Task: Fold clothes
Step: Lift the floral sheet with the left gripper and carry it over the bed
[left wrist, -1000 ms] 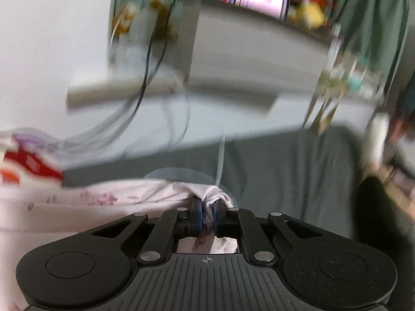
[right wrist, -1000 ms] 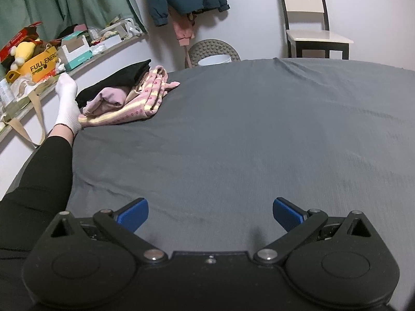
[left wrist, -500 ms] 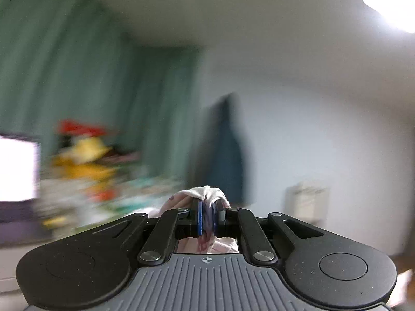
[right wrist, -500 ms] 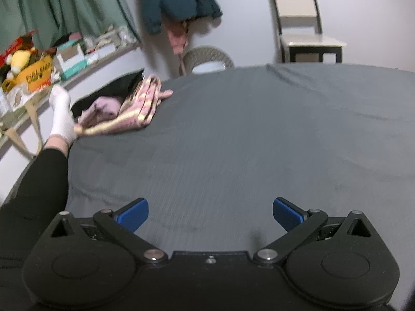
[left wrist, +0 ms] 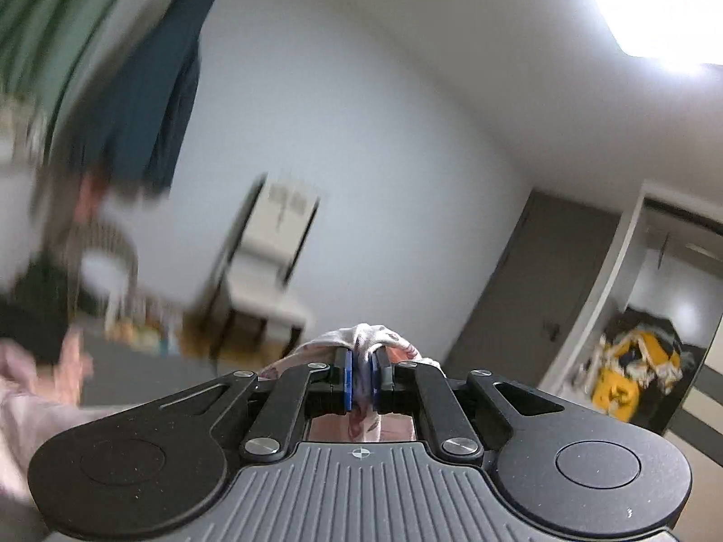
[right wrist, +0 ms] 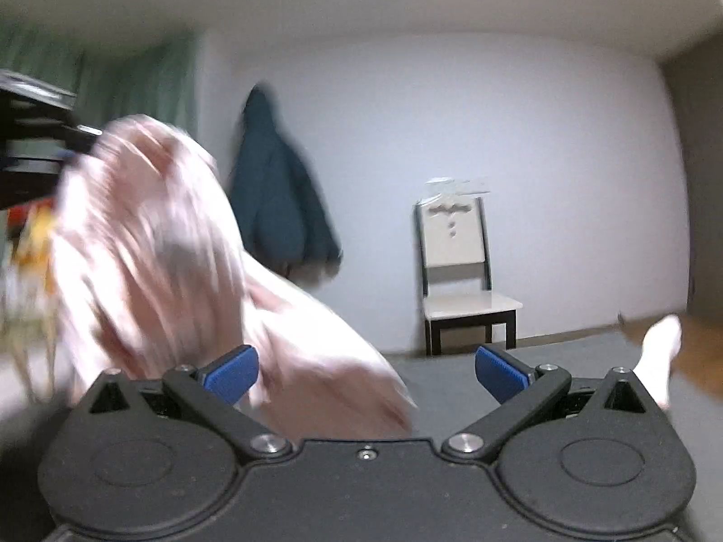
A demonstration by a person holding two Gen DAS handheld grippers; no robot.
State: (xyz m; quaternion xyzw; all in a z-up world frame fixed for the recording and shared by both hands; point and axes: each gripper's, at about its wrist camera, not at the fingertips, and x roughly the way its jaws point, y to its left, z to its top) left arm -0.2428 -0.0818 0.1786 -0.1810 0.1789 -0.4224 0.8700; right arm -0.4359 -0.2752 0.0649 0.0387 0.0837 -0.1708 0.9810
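the left gripper [left wrist: 360, 381] is clenched on a bunch of the pink garment [right wrist: 149, 244] and holds it up in the air. the cloth hangs down from there in a long blurred drape, to the left and in front of the right gripper [right wrist: 366, 372], whose fingers are spread wide and hold nothing. the free right gripper is the nearer one to the hanging cloth, above the grey bed [right wrist: 452, 375].

The garment [right wrist: 153, 244] is pale pink, seemingly with a small darker pink print, though blur smears it. The gripper pads [right wrist: 499, 372] are bright blue on black frames. The coat [right wrist: 280, 207] is dark teal, the chair [right wrist: 456, 266] cream with black legs.
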